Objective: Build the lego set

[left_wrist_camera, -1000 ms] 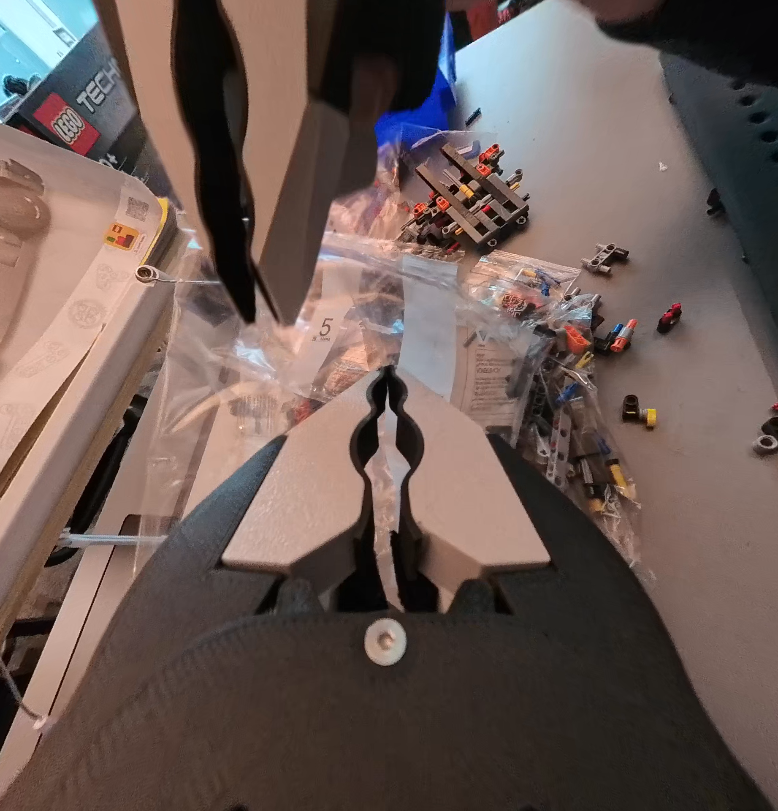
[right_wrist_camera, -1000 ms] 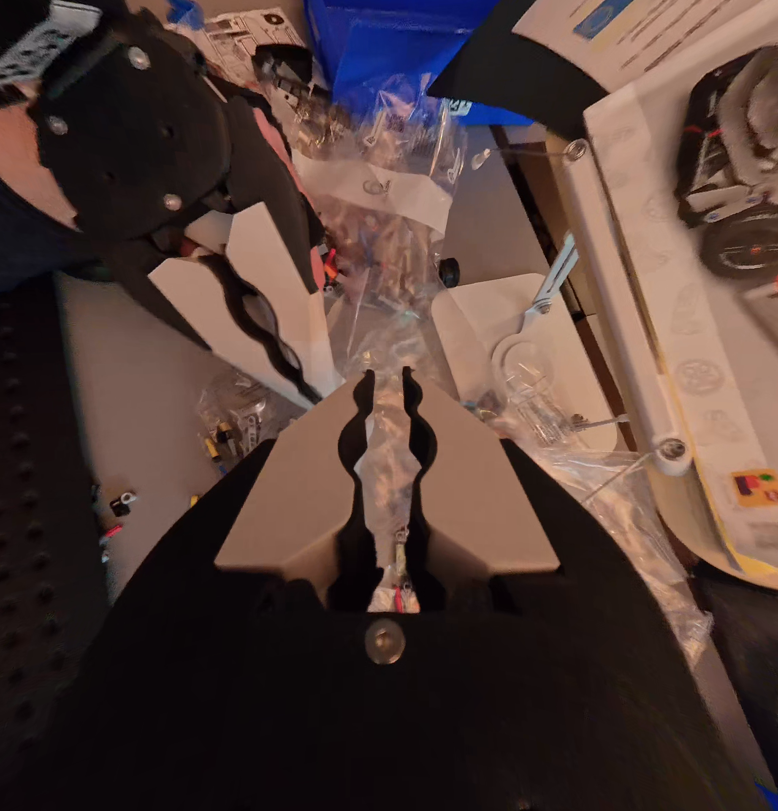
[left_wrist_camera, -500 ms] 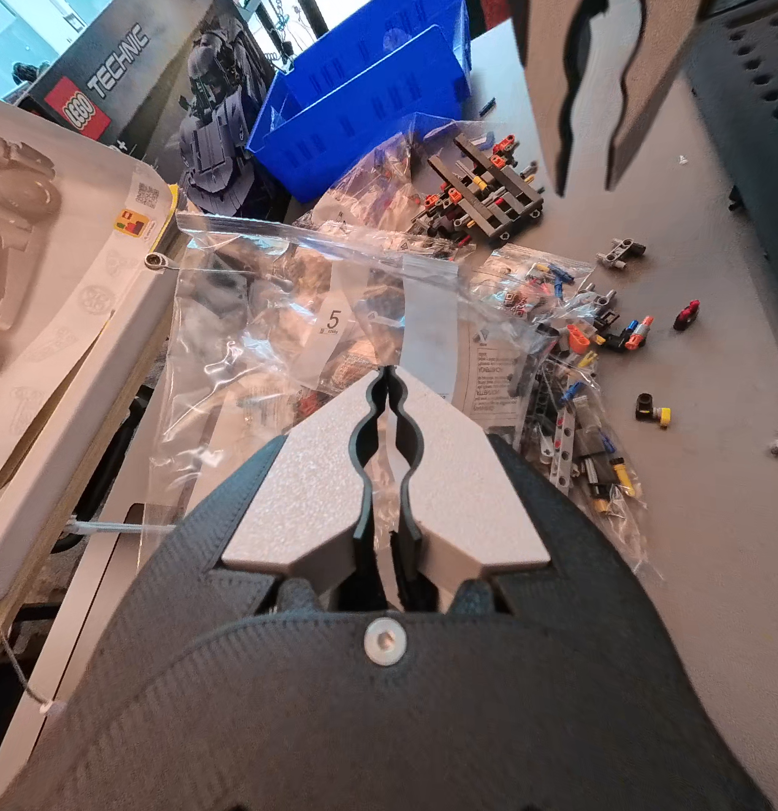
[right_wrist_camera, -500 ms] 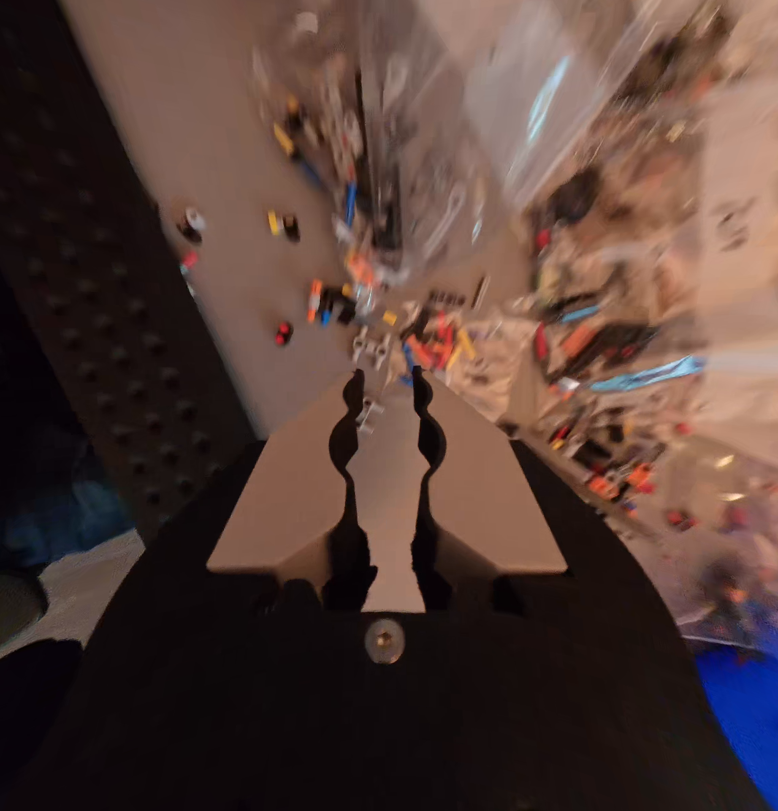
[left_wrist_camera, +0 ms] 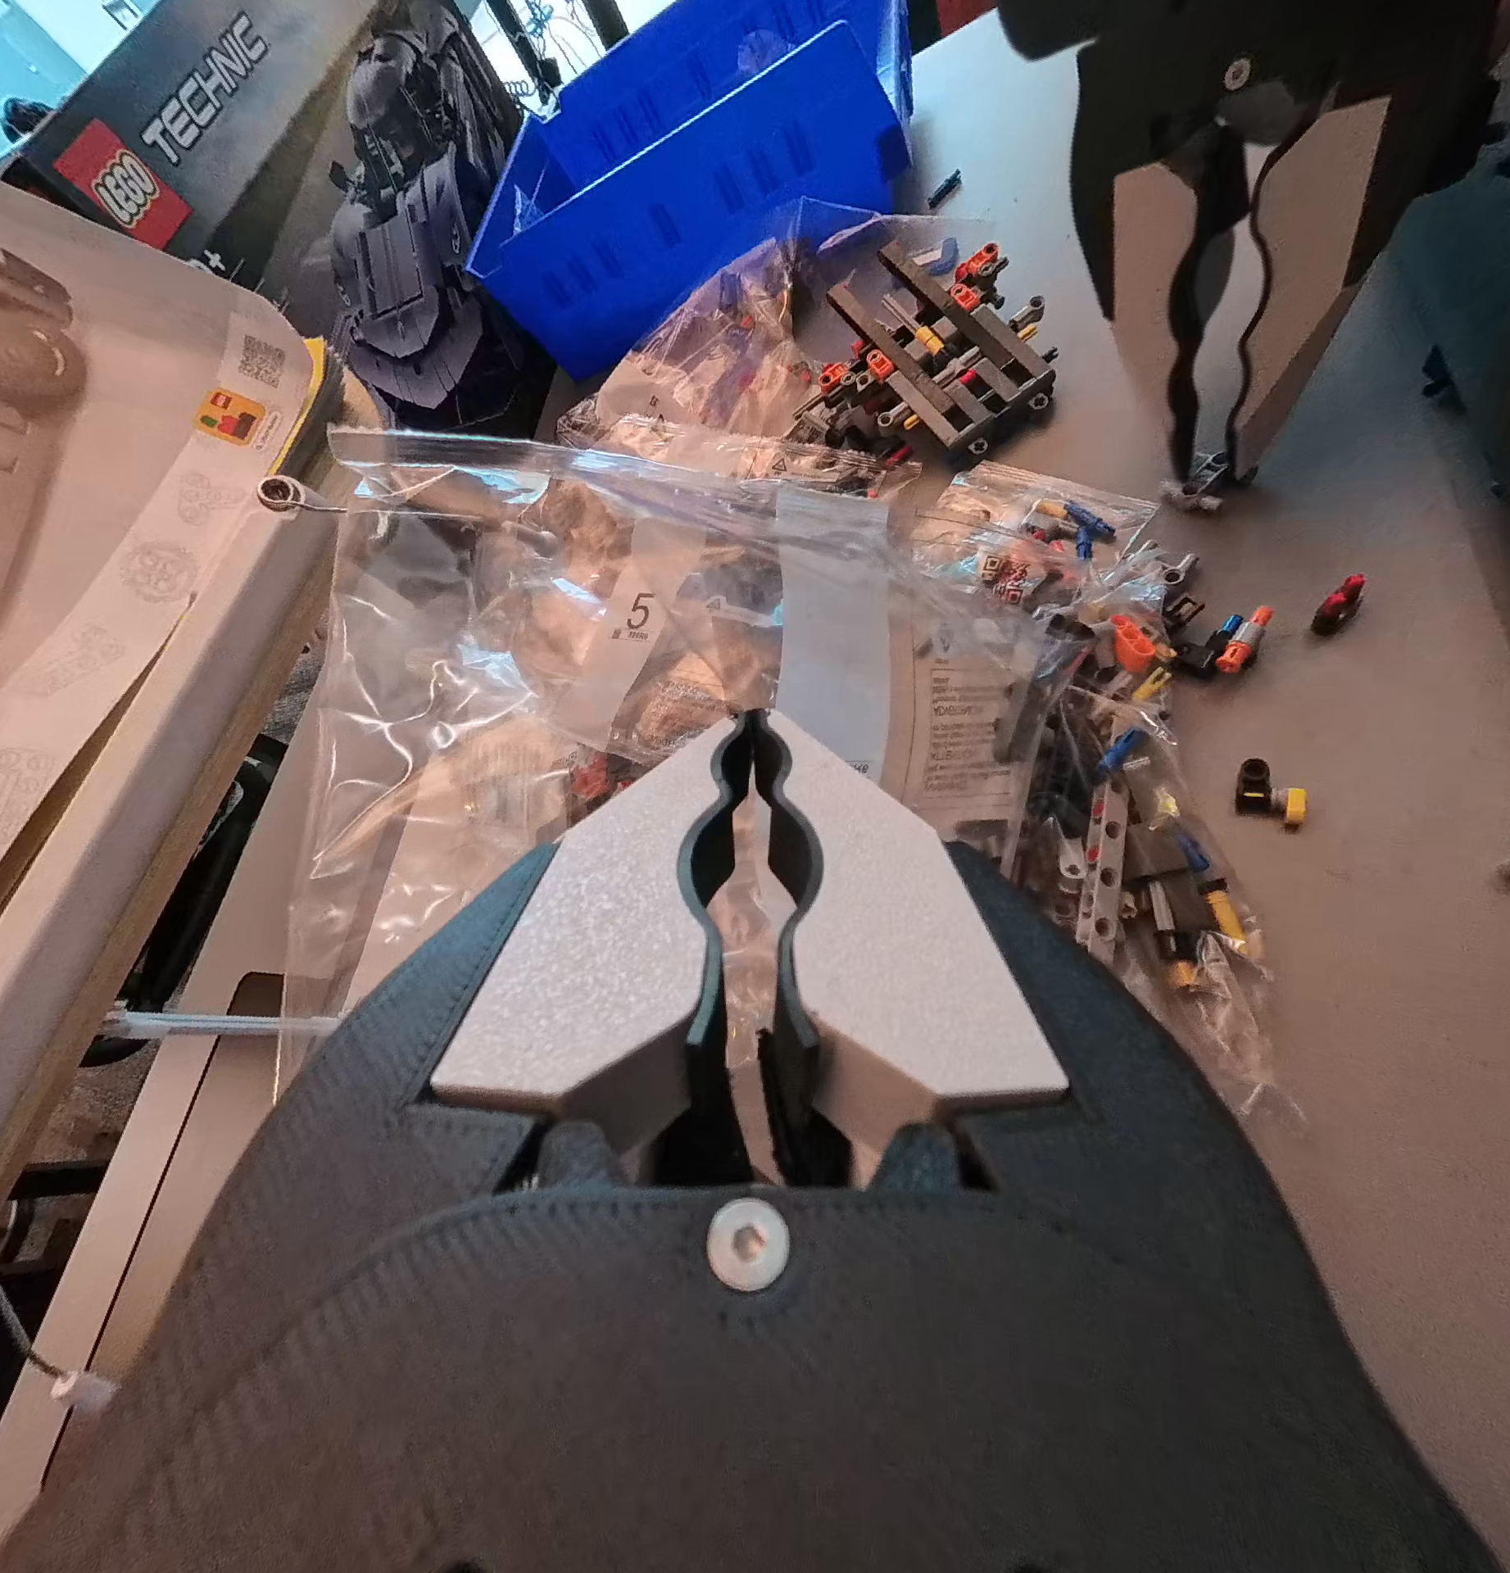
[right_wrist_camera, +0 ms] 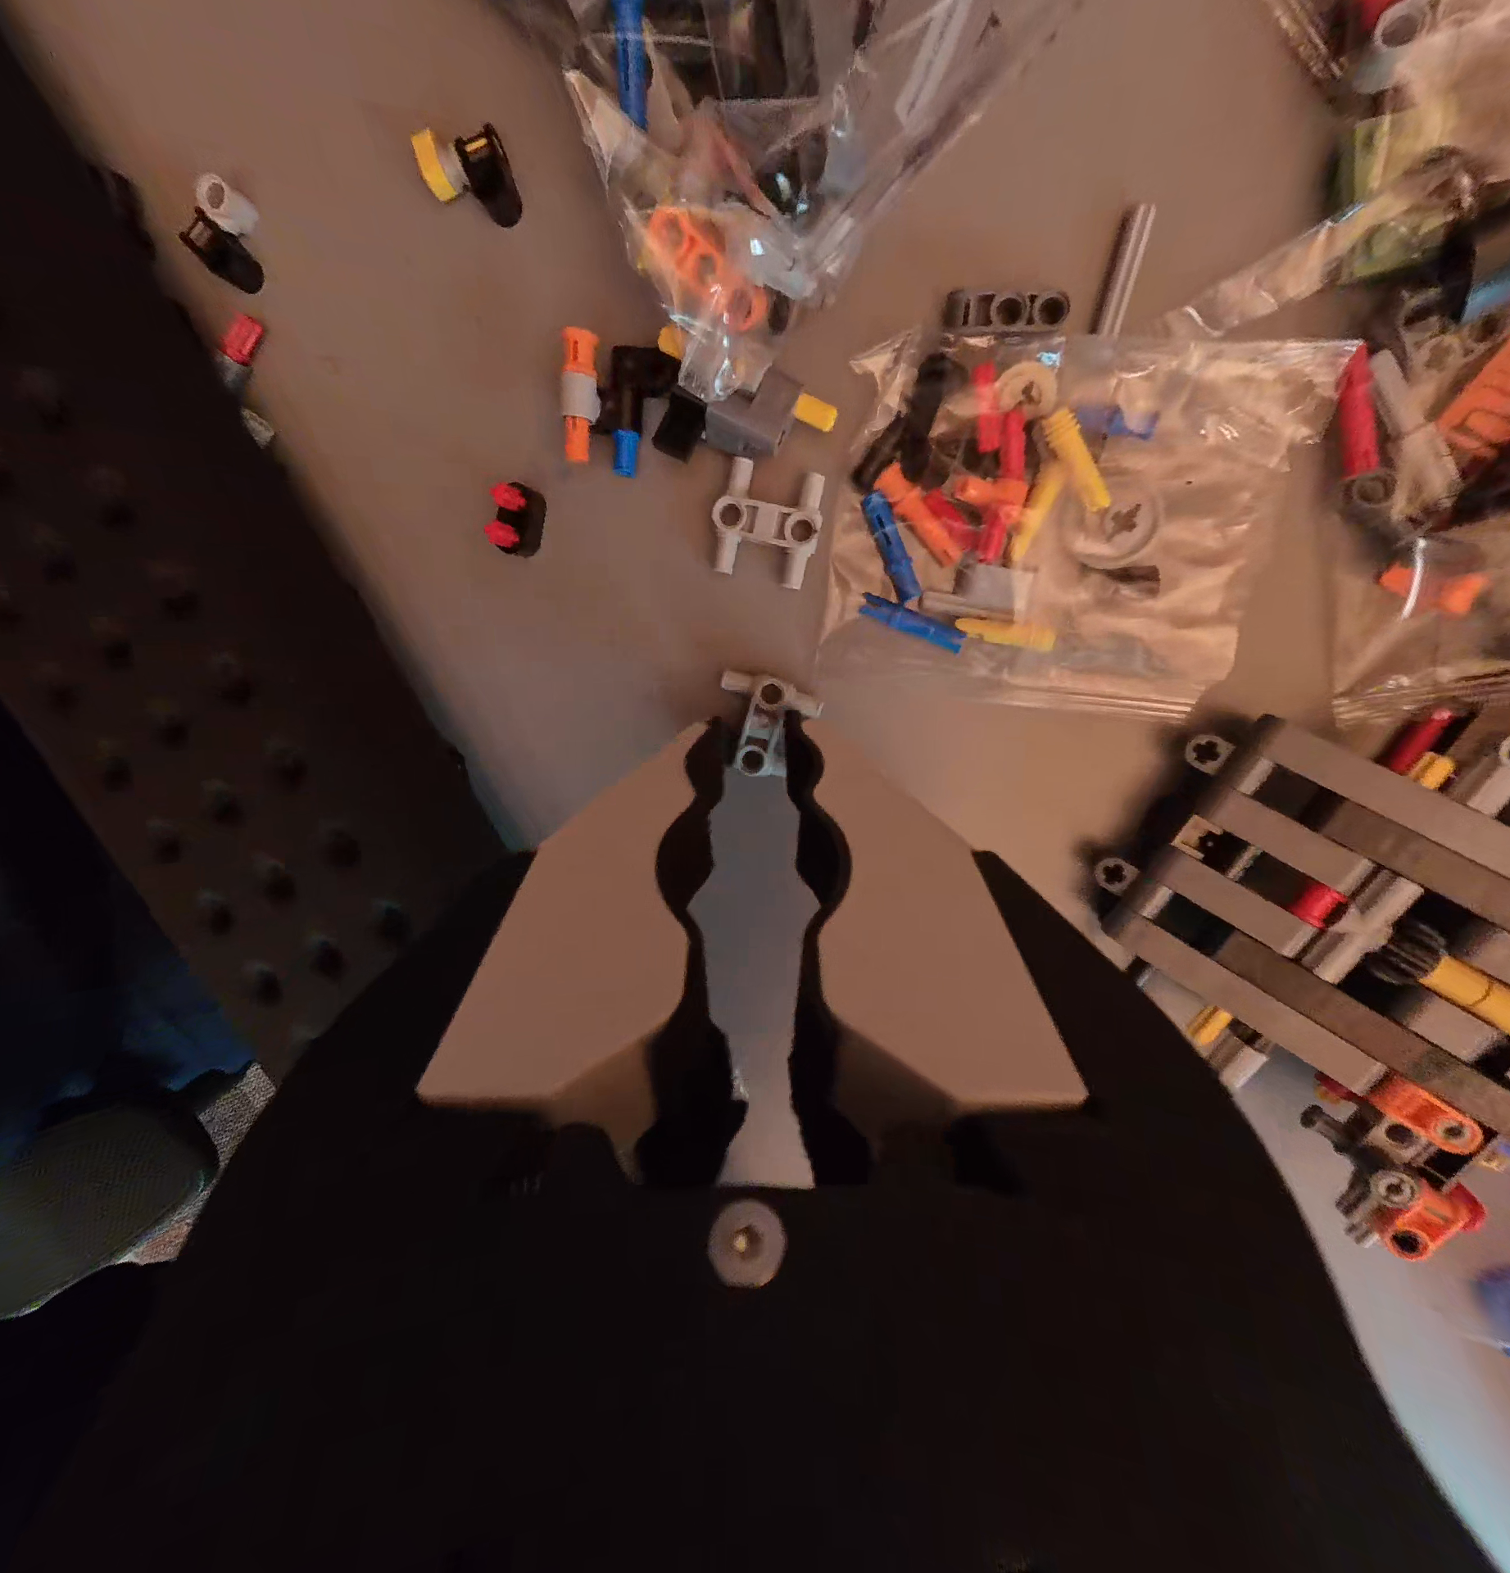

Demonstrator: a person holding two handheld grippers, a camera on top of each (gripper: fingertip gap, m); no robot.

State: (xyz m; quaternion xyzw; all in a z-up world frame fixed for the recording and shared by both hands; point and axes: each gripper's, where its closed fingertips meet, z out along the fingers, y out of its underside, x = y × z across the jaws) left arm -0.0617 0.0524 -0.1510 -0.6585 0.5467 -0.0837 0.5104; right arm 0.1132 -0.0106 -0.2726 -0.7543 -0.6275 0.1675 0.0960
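Left wrist view: left gripper (left_wrist_camera: pixel 752 723), pale grainy fingers in a ribbed black housing, tips pinched together on the crinkled clear plastic bag (left_wrist_camera: pixel 513 647) of parts; wavy inner edges leave oval gaps behind the tips. The glossy bag spreads ahead and left of the jaws; a smaller bag of loose pins (left_wrist_camera: pixel 1109 766) lies right of them on the matte grey table (left_wrist_camera: pixel 1373 1064). Far ahead and right sits the dark grey slatted lego frame (left_wrist_camera: pixel 947 357), with a blue plastic bin (left_wrist_camera: pixel 700 187) beyond it. The right gripper (left_wrist_camera: pixel 1211 464) stands tip-down ahead right; half a second ago it hung higher, clear of the table. Right wrist view: right gripper (right_wrist_camera: pixel 764 732), jaws narrowly parted around a small light grey connector (right_wrist_camera: pixel 760 732) at the tips; whether they actually squeeze it I cannot tell. An H-shaped grey piece (right_wrist_camera: pixel 764 532) lies just ahead, a flat bag of coloured pins (right_wrist_camera: pixel 1032 519) ahead right, the frame close right. The earlier frame was motion-blurred; this one is sharp
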